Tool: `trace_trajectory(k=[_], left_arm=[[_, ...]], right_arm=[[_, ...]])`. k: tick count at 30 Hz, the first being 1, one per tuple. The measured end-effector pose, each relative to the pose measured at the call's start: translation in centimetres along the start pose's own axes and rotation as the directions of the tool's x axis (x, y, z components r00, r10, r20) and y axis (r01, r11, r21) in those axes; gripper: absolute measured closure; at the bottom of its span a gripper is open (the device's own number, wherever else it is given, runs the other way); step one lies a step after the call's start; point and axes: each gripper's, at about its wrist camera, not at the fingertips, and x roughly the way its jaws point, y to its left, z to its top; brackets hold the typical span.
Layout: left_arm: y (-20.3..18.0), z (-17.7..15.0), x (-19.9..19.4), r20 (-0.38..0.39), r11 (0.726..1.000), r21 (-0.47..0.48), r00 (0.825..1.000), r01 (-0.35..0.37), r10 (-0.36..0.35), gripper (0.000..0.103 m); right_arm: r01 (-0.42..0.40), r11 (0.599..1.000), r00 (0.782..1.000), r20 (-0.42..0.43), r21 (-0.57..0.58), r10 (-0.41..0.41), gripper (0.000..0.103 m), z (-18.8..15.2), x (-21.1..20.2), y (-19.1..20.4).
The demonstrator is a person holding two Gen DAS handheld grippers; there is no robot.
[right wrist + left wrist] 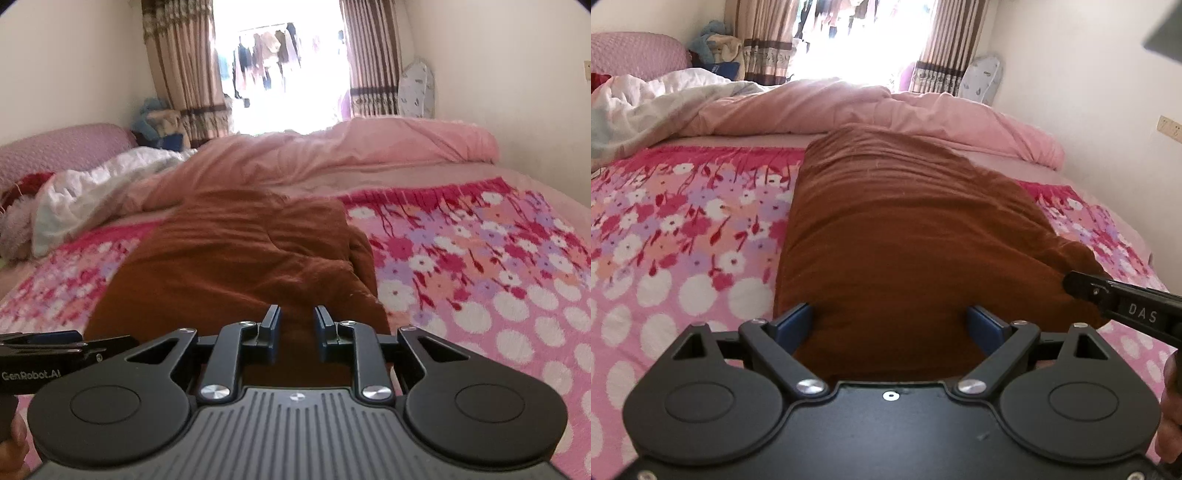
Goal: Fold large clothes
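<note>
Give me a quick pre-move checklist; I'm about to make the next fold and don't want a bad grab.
1. Left gripper open around near edge of the brown garment: ok.
2. Right gripper partly open, nothing clamped: ok.
3. Garment already folded into a long strip: ok.
4. Right side of strip flat: not ok, bunched.
5. Floral bedspread beside the strip free of clutter: ok.
6. Fabric layers under the fingers: cannot tell.

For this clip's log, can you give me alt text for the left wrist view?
The left gripper, fingers wide open, sits at the near end of a folded brown garment on a pink floral bedspread. The right gripper reaches in from the right, beside the garment.
</note>
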Motion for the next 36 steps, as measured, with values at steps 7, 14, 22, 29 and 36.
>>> trace_trajectory(k=[7, 14, 22, 29, 36], left_arm=[[0.7, -0.1, 1.1, 0.000, 1.000, -0.028, 1.000, 0.008, -0.008, 0.007], [0.7, -0.3, 1.3, 0.006, 1.000, -0.004, 1.000, 0.003, -0.003, 0.006], [0.6, 0.6, -1.7, 0.032, 1.000, -0.002, 0.999, 0.013, -0.013, 0.008], [-1.0, -1.3, -12.0, 0.121, 1.000, 0.015, 0.993, -0.015, 0.013, 0.007], [-1.2, -6.4, -19.1, 0.106, 0.997, 0.003, 0.992, -0.075, 0.075, 0.006]], right_arm=[[-0.003, 1.000, 1.000, -0.028, 0.012, 0.003, 0.080, -1.3, 2.2, -0.5], [0.002, 1.000, 1.000, -0.022, 0.011, -0.002, 0.080, -1.5, 2.1, -0.4], [0.013, 0.999, 1.000, 0.024, -0.030, -0.012, 0.074, -1.4, 0.2, 0.2], [0.024, 0.999, 0.996, 0.091, -0.043, -0.020, 0.023, -1.7, -8.0, 1.5], [0.079, 0.990, 0.989, 0.131, -0.114, -0.063, 0.015, -4.2, -15.9, 3.3]])
